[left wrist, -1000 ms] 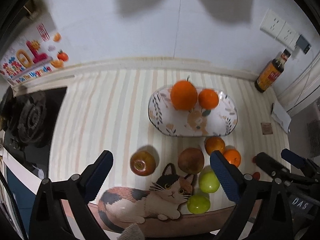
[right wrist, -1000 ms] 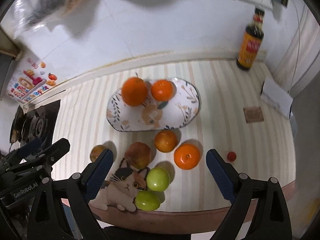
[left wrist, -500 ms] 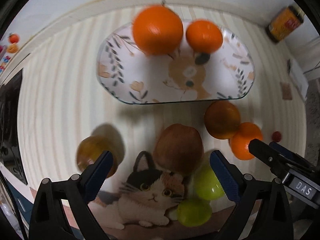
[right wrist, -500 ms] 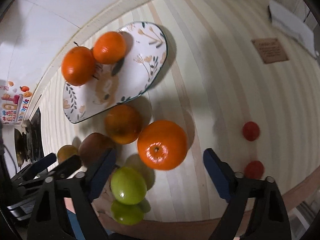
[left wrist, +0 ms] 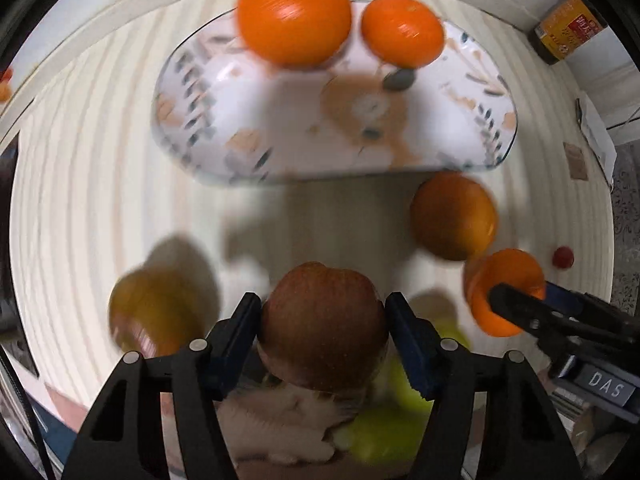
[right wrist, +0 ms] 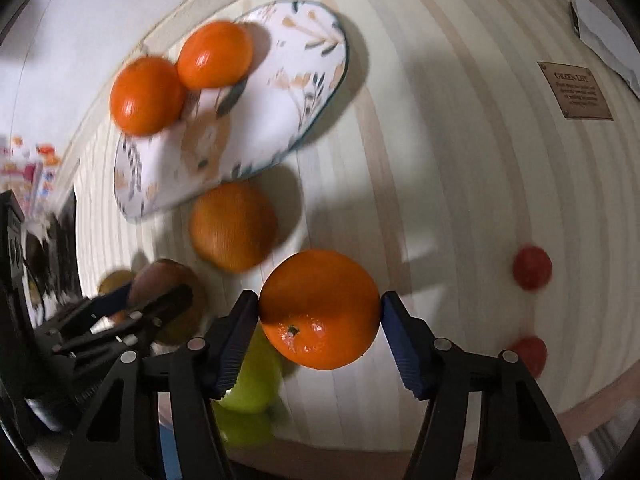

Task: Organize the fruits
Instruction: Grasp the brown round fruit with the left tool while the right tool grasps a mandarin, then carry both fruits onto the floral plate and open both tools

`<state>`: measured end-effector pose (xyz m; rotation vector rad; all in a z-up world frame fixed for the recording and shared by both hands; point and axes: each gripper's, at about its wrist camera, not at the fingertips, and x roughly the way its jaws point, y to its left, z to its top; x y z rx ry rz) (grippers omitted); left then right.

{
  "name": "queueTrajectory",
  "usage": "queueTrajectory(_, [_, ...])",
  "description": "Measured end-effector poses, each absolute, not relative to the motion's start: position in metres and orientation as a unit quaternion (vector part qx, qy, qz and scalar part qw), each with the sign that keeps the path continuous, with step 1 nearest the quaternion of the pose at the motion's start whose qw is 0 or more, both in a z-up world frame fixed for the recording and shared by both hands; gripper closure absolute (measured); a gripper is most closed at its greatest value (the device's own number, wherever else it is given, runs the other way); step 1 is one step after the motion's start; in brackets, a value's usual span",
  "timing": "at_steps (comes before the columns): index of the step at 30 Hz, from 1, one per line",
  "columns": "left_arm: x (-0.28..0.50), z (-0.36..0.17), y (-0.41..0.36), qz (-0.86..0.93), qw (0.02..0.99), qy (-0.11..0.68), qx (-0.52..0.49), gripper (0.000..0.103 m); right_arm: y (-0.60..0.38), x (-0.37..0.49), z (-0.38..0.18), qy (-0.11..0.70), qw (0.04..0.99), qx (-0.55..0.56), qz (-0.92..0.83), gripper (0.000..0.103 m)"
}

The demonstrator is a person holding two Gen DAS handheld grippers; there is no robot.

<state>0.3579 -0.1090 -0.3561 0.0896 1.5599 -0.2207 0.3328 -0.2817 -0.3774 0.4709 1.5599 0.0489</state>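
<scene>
My left gripper (left wrist: 322, 320) is shut on a brown-red apple (left wrist: 322, 324) near the table's front edge. My right gripper (right wrist: 318, 316) is shut on an orange (right wrist: 320, 308); the same orange shows at the right of the left wrist view (left wrist: 504, 288). An oval floral plate (left wrist: 320, 128) lies behind with two oranges (left wrist: 294, 12) (left wrist: 402, 30) at its far rim. A darker orange (left wrist: 452, 214) sits in front of the plate. A yellowish apple (left wrist: 152, 312) lies left of the left gripper. Green fruits (right wrist: 252, 380) lie under the grippers.
A sauce bottle (left wrist: 568, 32) stands at the back right by the wall. Two small red tomatoes (right wrist: 532, 266) (right wrist: 528, 354) lie right of the right gripper. A brown card (right wrist: 574, 90) and a white paper lie far right. A stove (right wrist: 36, 248) is at the left.
Both grippers dropped down and forward toward the table and closed: the left on the brown-red apple, the right on the orange. The plate and its oranges stayed put.
</scene>
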Motion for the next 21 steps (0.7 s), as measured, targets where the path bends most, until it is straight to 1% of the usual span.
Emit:
queueTrajectory(4, [0.337, -0.359, -0.094, -0.093, 0.699, 0.708, 0.041, 0.041, -0.275, 0.319, -0.385, 0.711, 0.672, 0.206, 0.031, 0.038])
queueTrajectory(7, [0.333, -0.366, -0.087, -0.089, 0.696, 0.712, 0.026, 0.040, -0.273, 0.318, -0.387, 0.705, 0.674, 0.217, 0.029, 0.037])
queueTrajectory(11, [0.333, -0.366, -0.088, -0.095, 0.697, 0.710, 0.031, 0.040, -0.272, 0.319, -0.388, 0.708, 0.670, 0.223, 0.026, 0.036])
queueTrajectory(12, [0.332, -0.366, -0.090, -0.096, 0.698, 0.709, 0.033, 0.040, -0.270, 0.320, -0.388, 0.709, 0.669, 0.219, 0.025, 0.035])
queueTrajectory(13, [0.330, -0.366, -0.090, -0.096, 0.698, 0.709, 0.033, 0.040, -0.274, 0.318, -0.389, 0.712, 0.668, 0.215, 0.025, 0.032])
queueTrajectory(16, [0.330, -0.364, -0.096, -0.096, 0.698, 0.709, 0.034, 0.040, -0.279, 0.314, -0.388, 0.711, 0.668, 0.220, 0.022, 0.029])
queueTrajectory(18, [0.330, -0.365, -0.092, -0.093, 0.699, 0.709, 0.030, 0.040, -0.276, 0.316, -0.389, 0.707, 0.674, 0.214, 0.017, 0.029])
queueTrajectory(19, [0.330, -0.366, -0.091, -0.091, 0.699, 0.709, 0.028, 0.040, -0.277, 0.316, -0.388, 0.705, 0.678, 0.207, 0.016, 0.031])
queueTrajectory(20, [0.330, -0.368, -0.088, -0.089, 0.699, 0.709, 0.027, 0.040, -0.276, 0.316, -0.388, 0.703, 0.680, 0.207, 0.018, 0.036])
queueTrajectory(21, [0.329, -0.367, -0.088, -0.088, 0.700, 0.708, 0.027, 0.041, -0.274, 0.316, -0.387, 0.702, 0.681, 0.206, 0.018, 0.036])
